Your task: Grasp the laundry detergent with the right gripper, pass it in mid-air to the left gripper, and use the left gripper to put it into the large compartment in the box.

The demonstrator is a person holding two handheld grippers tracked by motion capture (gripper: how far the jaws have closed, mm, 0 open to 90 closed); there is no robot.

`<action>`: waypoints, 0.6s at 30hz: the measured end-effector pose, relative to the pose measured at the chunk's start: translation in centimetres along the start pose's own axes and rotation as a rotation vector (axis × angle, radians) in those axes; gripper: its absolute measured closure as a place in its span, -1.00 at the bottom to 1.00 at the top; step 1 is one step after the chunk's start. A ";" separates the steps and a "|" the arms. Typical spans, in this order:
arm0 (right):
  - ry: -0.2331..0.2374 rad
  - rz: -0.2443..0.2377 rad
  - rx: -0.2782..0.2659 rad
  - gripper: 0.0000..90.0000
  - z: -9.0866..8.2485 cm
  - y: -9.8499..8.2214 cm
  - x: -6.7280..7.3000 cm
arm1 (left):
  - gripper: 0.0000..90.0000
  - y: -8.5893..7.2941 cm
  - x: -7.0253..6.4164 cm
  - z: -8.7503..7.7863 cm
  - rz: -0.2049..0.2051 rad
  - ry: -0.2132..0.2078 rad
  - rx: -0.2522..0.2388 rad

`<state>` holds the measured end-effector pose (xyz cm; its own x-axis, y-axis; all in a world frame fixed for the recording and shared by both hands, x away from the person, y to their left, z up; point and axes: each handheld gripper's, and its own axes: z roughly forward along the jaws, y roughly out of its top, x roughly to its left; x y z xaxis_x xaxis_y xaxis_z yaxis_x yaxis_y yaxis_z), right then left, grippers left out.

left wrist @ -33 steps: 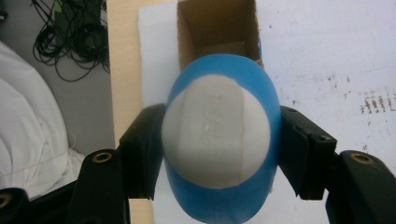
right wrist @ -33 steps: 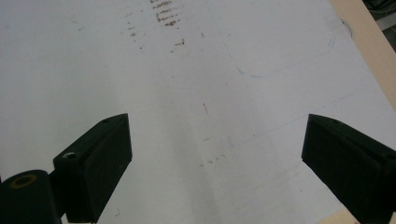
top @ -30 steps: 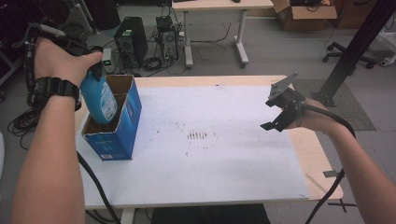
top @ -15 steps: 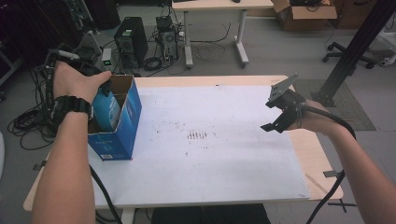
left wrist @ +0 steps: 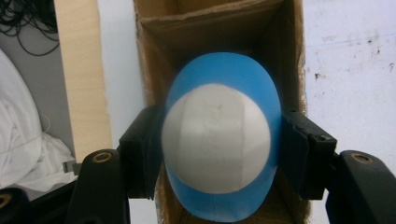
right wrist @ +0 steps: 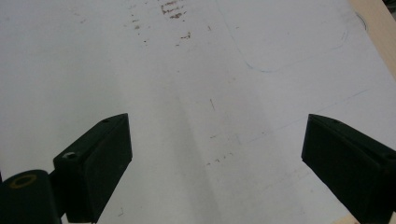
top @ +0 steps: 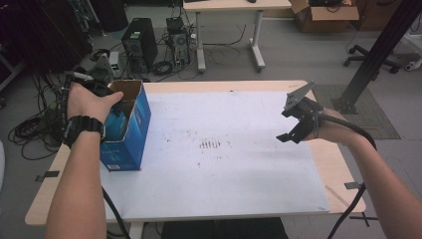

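Note:
A tall blue cardboard box [top: 130,134] with its top open stands at the left side of the white table [top: 224,174]. My left gripper [left wrist: 219,140] is shut on a blue rounded container [left wrist: 219,70] with a white end [left wrist: 217,135], its pads pressing on both sides. The container sits low inside the box [left wrist: 154,28], between its brown inner walls. In the high view the left hand covers the left gripper [top: 113,110] at the box's mouth. My right gripper [top: 293,124] hovers over the table's right side, open, with nothing between its jaws [right wrist: 217,154].
Dark smudges [top: 211,145] mark the middle of the white surface. The wooden table edge [top: 338,169] runs along the right. Beyond the table are a computer tower [top: 139,42], tangled cables [top: 30,129], a second desk [top: 234,7] and a black post [top: 378,50].
My left hand has come down with the blue container, which has sunk from above the box's rim deep into the box. The right gripper has stayed still.

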<state>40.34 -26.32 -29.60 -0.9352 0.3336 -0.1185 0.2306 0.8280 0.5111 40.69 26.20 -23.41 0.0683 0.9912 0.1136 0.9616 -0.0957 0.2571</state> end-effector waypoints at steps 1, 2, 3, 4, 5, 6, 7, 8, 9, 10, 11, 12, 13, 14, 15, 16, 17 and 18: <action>-0.001 0.001 0.002 -0.82 0.0 0.0 0.0 | -0.14 0.0 0.0 0.2 0.000 -0.002 0.003; 0.000 0.002 0.002 -0.82 0.1 0.0 0.0 | -0.14 -0.1 0.0 0.4 0.004 -0.003 0.006; 0.000 0.001 0.002 -0.82 0.1 0.0 0.0 | -0.14 -0.1 -0.1 0.6 0.004 -0.002 0.006; -0.001 0.001 0.002 -0.82 0.0 0.0 0.0 | -0.14 -0.2 -0.1 0.7 0.003 -0.002 0.006; 0.000 0.001 0.002 -0.82 0.0 0.0 0.0 | -0.14 -0.2 -0.1 0.9 0.008 -0.001 0.014; 0.000 0.002 0.003 -0.82 0.0 0.0 0.0 | -0.14 -0.2 -0.2 1.1 0.008 -0.001 0.015; -0.001 0.001 0.004 -0.82 0.0 0.0 0.0 | -0.14 -0.2 -0.2 1.2 0.009 -0.001 0.016; 0.000 0.000 0.003 -0.82 0.0 0.0 0.0 | -0.14 -0.2 -0.2 1.3 0.010 -0.001 0.017; 0.000 0.000 0.002 -0.82 0.0 0.1 0.0 | -0.14 -0.2 -0.2 1.4 0.012 -0.001 0.018; -0.001 0.000 0.002 -0.82 -0.1 0.1 0.0 | -0.14 -0.3 -0.2 1.4 0.012 -0.002 0.019; -0.001 0.001 0.002 -0.82 -0.1 0.1 0.0 | -0.14 -0.3 -0.3 1.5 0.013 -0.002 0.019; -0.001 0.001 0.003 -0.82 -0.1 0.1 0.0 | -0.14 -0.3 -0.3 1.6 0.015 -0.002 0.021; -0.002 -0.001 0.003 -0.82 -0.1 0.2 0.0 | -0.14 -0.4 -0.3 1.7 0.013 -0.002 0.019; -0.001 -0.001 0.002 -0.81 -0.1 0.2 0.0 | -0.15 -0.4 -0.3 1.8 0.014 -0.002 0.020; 0.000 0.000 0.002 -0.81 -0.1 0.2 0.1 | -0.15 -0.4 -0.3 1.9 0.017 -0.001 0.023; 0.000 -0.002 0.001 -0.82 0.0 0.2 0.1 | -0.14 -0.5 -0.3 2.0 0.017 0.000 0.020; 0.000 -0.002 0.002 -0.81 0.0 0.3 0.1 | -0.15 -0.5 -0.3 2.1 0.017 -0.001 0.021; 0.003 -0.002 0.002 -0.82 0.0 0.3 0.1 | -0.15 -0.6 -0.3 2.2 0.017 -0.001 0.024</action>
<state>40.28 -26.02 -29.51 -0.9364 0.3308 -0.1172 0.2293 0.8296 0.5091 40.70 26.13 -25.75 0.0846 0.9895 0.1170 0.9664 -0.1101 0.2323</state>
